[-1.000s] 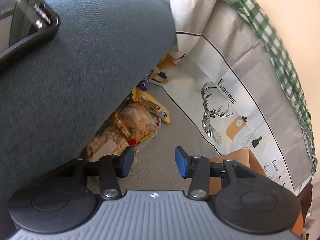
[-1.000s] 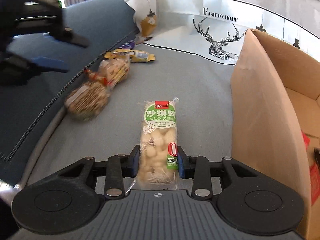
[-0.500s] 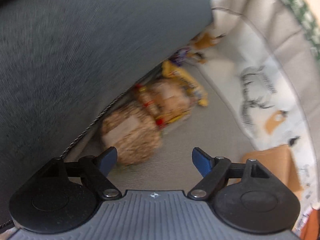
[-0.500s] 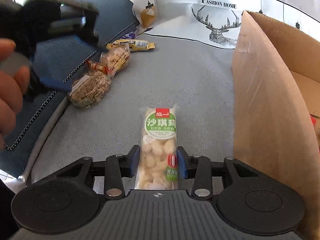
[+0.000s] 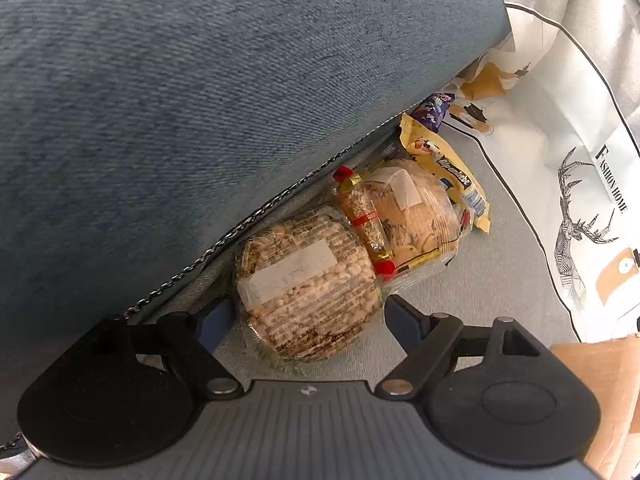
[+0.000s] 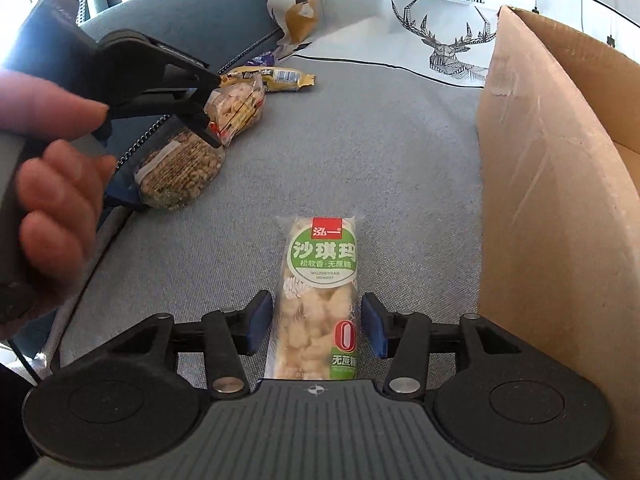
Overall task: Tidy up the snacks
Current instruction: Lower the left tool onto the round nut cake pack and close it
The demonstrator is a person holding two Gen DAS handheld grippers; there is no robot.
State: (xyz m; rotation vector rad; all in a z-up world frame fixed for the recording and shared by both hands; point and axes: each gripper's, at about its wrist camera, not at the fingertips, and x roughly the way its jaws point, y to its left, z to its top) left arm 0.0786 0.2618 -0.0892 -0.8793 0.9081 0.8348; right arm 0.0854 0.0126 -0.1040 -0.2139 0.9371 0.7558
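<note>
Two tongs spread: left tongs (image 5: 306, 320) around round nut pack (image 5: 306, 284), right tongs (image 6: 316, 328) flanking green-labelled bar (image 6: 320, 300).

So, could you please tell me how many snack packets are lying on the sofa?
5: peanut bag between left tongs, cracker bag, yellow bar, purple packet part-hidden, green-label pack between right tongs. More may hide.

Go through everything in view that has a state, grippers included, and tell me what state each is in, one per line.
left gripper: open, straddling the round puffed-grain pack
right gripper: open, pads beside the sachima bar, not touching
round puffed-grain pack: sealed, lying against the blue cushion
sachima bar: sealed, lying flat
biscuit bag: sealed, on its side
yellow wrapper snack: lying flat
cardboard box: open-topped
</note>
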